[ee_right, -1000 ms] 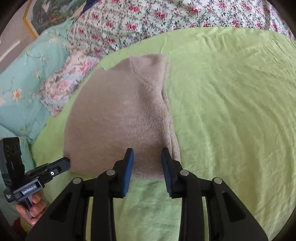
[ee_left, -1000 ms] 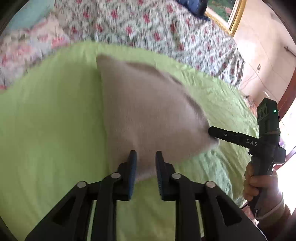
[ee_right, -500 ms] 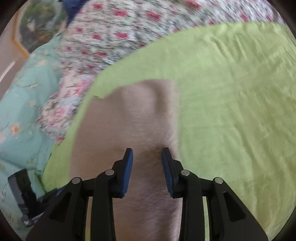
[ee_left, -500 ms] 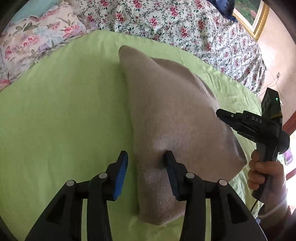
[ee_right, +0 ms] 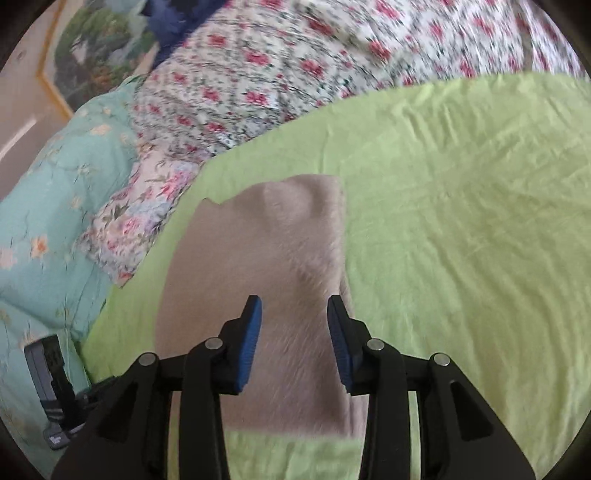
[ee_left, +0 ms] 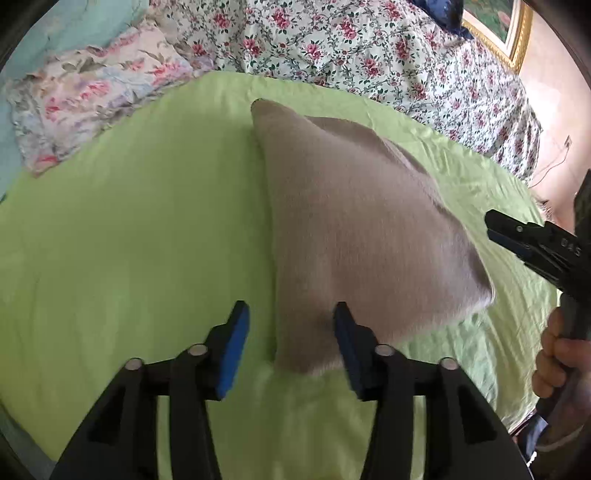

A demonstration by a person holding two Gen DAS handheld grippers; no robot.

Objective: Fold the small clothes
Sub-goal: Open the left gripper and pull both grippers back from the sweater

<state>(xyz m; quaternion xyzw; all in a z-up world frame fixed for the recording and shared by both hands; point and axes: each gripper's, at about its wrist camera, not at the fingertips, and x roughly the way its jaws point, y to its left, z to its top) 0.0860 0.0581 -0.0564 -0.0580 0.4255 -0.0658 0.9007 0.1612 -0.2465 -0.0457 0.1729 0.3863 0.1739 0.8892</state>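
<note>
A folded beige knit garment (ee_left: 354,229) lies flat on the green sheet (ee_left: 129,240). My left gripper (ee_left: 291,350) is open, its jaws wide, above the garment's near left corner and holding nothing. My right gripper (ee_right: 294,341) is open above the garment (ee_right: 258,280) near its right edge, empty. The right gripper also shows at the right of the left wrist view (ee_left: 535,247), held off the garment's right corner. The left gripper's body shows at the lower left of the right wrist view (ee_right: 55,387).
Floral bedding (ee_left: 369,48) and a patterned pillow (ee_left: 85,99) lie behind the sheet. A teal quilt (ee_right: 48,229) lies at the left. A framed picture (ee_left: 498,33) leans at the back. The sheet's edge drops off at the right (ee_left: 532,332).
Both grippers let go of the garment and opened. The garment dropped flat on the sheet. The left gripper drew back toward the near corner; the right gripper lifted off the right corner.
</note>
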